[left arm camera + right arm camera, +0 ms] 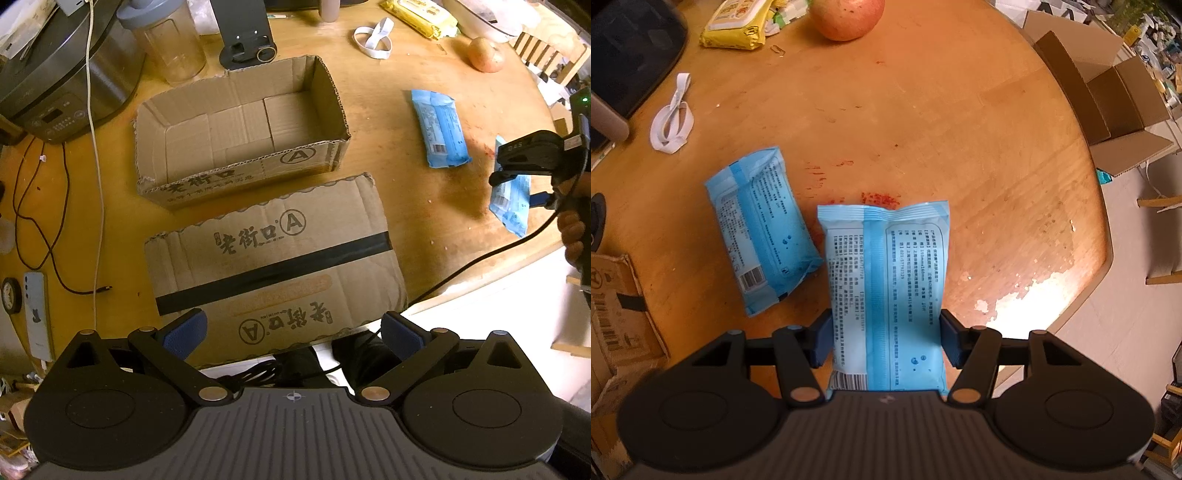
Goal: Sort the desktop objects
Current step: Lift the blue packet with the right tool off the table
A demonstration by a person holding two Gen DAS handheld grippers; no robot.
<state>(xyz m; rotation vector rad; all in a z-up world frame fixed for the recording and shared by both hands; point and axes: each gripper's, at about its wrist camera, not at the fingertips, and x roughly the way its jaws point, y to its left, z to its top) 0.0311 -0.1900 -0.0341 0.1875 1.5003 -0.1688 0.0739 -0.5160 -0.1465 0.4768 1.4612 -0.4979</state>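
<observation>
My right gripper (884,339) has its fingers on both sides of a blue wipes pack (886,280), closed against its edges at the table's near right. The same pack (511,201) and right gripper (511,173) show at the right edge of the left wrist view. A second blue pack (762,229) lies flat to its left on the table, also seen in the left wrist view (441,129). An open cardboard box (240,125) stands empty mid-table, with a flat upturned box (273,254) in front of it. My left gripper (291,332) is open and empty above the flat box's near edge.
A round wooden table (923,110) holds an apple (847,16), a yellow wipes pack (738,22), a white strap (672,118), a plastic jar (170,40), a cooker (55,85), cables (92,147) and a phone (37,314). Cardboard boxes (1108,96) stand beyond the table's right edge.
</observation>
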